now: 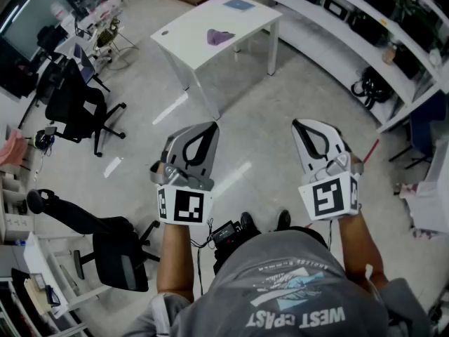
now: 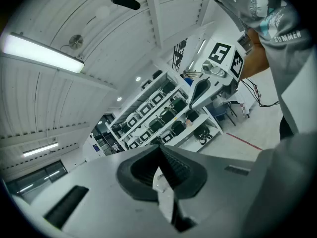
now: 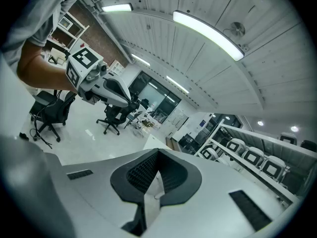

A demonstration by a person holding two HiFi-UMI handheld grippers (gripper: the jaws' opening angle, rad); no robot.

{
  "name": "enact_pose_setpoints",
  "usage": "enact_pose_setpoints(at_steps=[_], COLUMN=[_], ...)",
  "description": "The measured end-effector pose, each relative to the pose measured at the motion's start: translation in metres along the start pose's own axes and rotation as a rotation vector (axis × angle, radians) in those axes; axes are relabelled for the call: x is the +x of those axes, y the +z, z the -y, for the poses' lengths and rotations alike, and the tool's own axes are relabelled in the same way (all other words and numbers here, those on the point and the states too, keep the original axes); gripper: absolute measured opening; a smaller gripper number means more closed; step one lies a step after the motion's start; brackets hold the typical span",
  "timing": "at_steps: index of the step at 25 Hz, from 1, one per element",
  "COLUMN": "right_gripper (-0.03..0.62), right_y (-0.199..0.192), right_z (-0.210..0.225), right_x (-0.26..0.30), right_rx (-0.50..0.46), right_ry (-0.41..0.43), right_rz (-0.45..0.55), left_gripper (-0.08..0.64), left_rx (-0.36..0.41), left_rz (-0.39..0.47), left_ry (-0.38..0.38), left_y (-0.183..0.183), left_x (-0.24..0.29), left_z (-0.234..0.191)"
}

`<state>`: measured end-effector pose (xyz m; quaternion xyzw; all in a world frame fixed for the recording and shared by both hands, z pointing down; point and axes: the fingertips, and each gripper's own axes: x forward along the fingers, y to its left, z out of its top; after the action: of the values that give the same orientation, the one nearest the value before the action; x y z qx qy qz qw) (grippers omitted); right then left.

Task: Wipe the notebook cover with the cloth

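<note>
Jaws of left gripper and right gripper pressed together, nothing between, held above floor. Purple cloth and blue notebook apart on white table, well ahead.

Notebook & cloth on far table: too small for detail. Shelf items blurry, cut off at edge.

Both grippers are held up over the bare floor, well short of the white table at far centre. The left gripper and right gripper are side by side and apart. A purple cloth and a blue notebook lie apart on the table. Black office chairs stand left and shelving runs along the right.
</note>
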<state>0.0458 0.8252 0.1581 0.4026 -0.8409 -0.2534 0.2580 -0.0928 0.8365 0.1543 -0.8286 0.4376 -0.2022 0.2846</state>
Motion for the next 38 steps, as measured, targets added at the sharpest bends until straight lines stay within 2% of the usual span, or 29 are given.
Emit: enact_pose_setpoints(at_steps=[9,19,25,31,38], right_gripper=[0.029,0.031,0.031,0.031,0.031], right_y=[0.003,0.007,0.017,0.009,-0.017], right_z=[-0.002,-0.004,-0.004,0.011,0.044], right_x=[0.012,0.037,0.055,0.077,0.120], right_rx=[0.013,0.065,0.066,0.066,0.074], right_ry=[-0.012,-0.030,-0.048,-0.058,-0.056], right_rz=[-0.014,-0.019,-0.020,-0.047,-0.051], left_gripper=[0.002,0.002,0.002,0.002,0.002], left_rx=[0.012,-0.012,-0.017,-0.023,0.031], left_rz=[-0.014,0.005,0.023,0.032,-0.049], left_ry=[-0.015,-0.030,-0.034,-0.041,-0.051], left_y=[-0.011,-0.037,-0.051,-0.062,-0.082], left_x=[0.000,0.001,0.004,0.019,0.056], left_z=[-0.010,-0.026,-0.042,-0.053,-0.071])
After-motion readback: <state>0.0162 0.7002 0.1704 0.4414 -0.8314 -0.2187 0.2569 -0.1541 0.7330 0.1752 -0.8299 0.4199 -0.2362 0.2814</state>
